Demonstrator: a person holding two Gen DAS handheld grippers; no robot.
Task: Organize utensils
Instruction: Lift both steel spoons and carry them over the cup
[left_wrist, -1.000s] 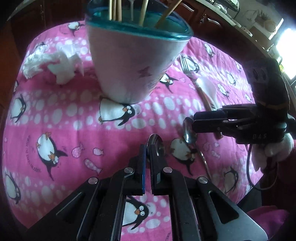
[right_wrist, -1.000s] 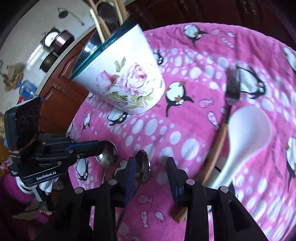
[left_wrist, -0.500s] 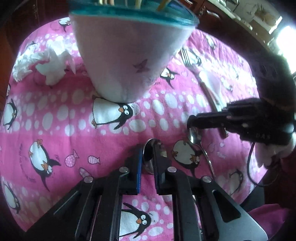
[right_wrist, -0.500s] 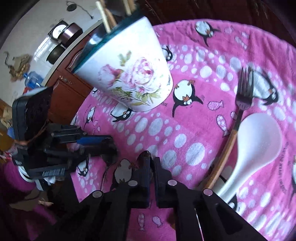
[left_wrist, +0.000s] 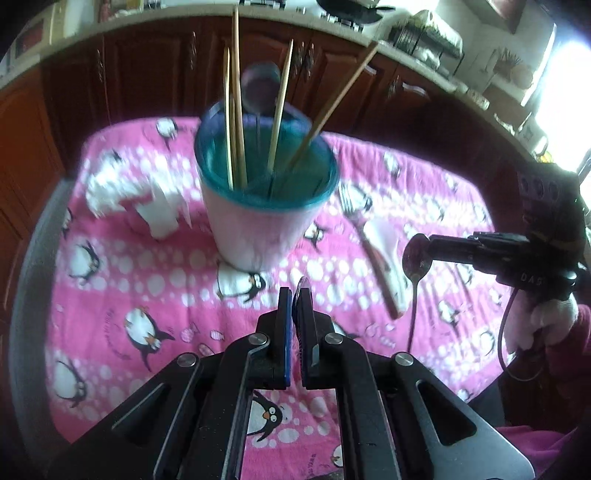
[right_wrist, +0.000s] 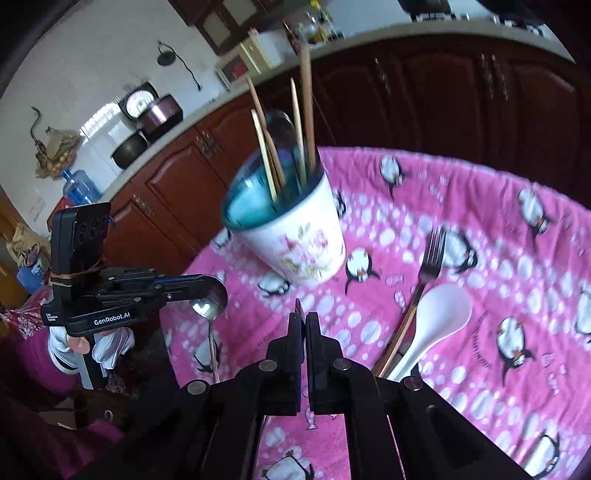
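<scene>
Crumpled tissue lies far left on pink penguin cloth over tabletop. Flowered cup beside it holds chopsticks and spoon. Left hand-held gripper pinches metal spoon, lifted off cloth. Fork and white spoon lie touching, right of cup. Right hand-held gripper pinches second metal spoon, raised.

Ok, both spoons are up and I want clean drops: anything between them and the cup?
Nothing visible between the left-held spoon or right-held spoon and the cup; only chopsticks and a third spoon standing inside crowd its opening.
</scene>
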